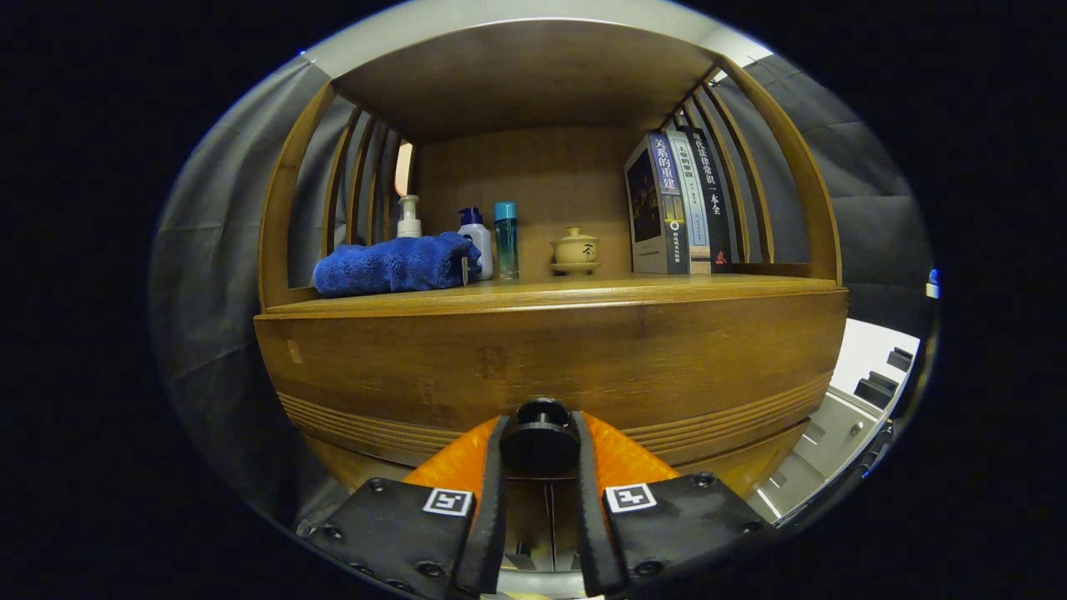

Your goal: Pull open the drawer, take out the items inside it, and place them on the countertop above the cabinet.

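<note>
A wooden cabinet fills the view, its drawer front point(550, 358) a wide panel with grooved lines along its lower edge. A round dark knob point(540, 433) sticks out of the drawer front low down. My gripper point(539, 446) is shut on this knob, one finger pressing on each side of it. The drawer's inside is hidden. Above the drawer runs the wooden countertop point(717, 286) of the cabinet, under a curved slatted canopy.
On the countertop lie a folded blue towel point(392, 265), a white pump bottle point(408, 218), a blue-capped white bottle point(477, 237), a teal bottle point(506, 240), a small lidded tea bowl point(575, 250) and three upright books point(679, 204). A pale floor with dark blocks point(875, 387) lies to the right.
</note>
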`<state>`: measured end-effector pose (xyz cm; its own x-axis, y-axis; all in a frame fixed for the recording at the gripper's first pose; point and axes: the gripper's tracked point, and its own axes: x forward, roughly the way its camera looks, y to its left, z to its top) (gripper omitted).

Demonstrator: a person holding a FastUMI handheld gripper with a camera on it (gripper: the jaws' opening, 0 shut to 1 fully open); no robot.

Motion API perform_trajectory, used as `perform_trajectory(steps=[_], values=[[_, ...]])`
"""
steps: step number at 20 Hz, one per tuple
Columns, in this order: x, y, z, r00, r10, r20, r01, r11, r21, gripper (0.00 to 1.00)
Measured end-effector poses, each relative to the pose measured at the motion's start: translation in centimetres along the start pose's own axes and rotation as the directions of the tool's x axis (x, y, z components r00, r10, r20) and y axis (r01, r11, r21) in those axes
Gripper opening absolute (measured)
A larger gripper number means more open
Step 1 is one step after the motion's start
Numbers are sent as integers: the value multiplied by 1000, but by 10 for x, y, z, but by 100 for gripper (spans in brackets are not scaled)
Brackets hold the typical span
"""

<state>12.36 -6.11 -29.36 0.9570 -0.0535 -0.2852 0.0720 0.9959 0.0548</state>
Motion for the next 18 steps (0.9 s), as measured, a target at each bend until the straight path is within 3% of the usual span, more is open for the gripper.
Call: perform_trajectory(steps=[18], values=[[-99, 8, -16, 998, 44, -48, -43, 999, 15, 44]])
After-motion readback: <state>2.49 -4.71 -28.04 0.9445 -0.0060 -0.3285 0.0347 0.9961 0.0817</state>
